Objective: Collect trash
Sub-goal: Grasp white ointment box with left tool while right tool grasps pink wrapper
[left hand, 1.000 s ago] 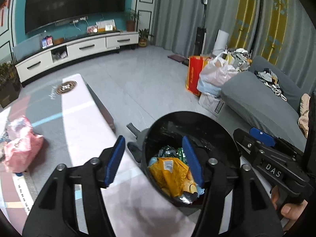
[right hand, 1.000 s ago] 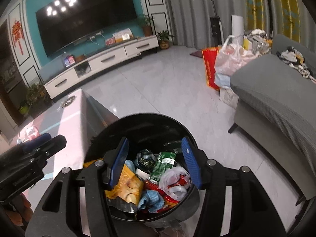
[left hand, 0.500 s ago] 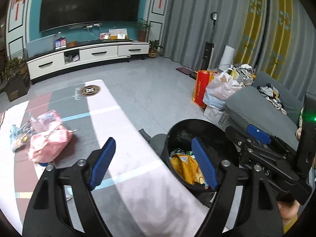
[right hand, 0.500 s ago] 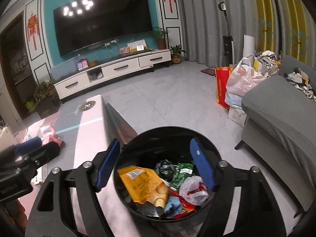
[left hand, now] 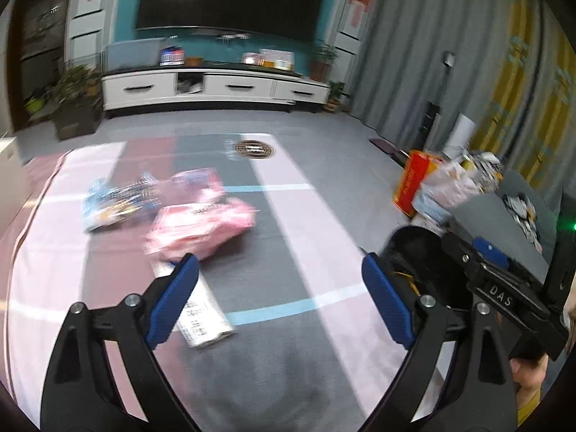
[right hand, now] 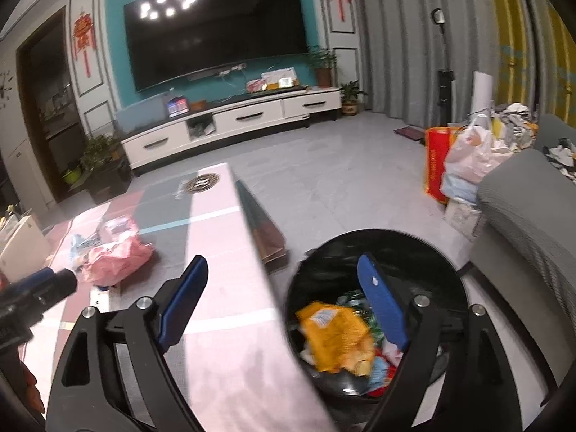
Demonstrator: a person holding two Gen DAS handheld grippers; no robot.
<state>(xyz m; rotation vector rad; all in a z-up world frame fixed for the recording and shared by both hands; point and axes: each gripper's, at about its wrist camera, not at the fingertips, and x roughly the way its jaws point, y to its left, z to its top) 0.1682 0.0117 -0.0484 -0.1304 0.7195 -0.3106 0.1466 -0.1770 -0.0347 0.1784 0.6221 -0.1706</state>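
Note:
A black trash bin (right hand: 446, 259) stands on the floor at the table's right edge, holding a yellow snack bag (right hand: 334, 334) and other wrappers; its rim shows in the left wrist view (left hand: 414, 241). On the table lie a pink plastic bag (left hand: 201, 223), a blue-and-white wrapper (left hand: 115, 201) and a white flat packet (left hand: 201, 316). My left gripper (left hand: 280, 302) is open and empty above the table, just short of the packet. My right gripper (right hand: 284, 302) is open and empty, straddling the table edge and the bin. The pink bag also shows in the right wrist view (right hand: 115, 259).
The table wears a pink, grey and maroon cloth (left hand: 295, 223). A grey sofa (right hand: 532, 216) stands right of the bin, with a red bag (right hand: 435, 162) and plastic bags beside it. A TV cabinet (right hand: 230, 122) and potted plants line the far wall.
Both grippers have lifted away from the bin and swung left toward the table. The left gripper now faces the trash on the table; both stay open and empty.

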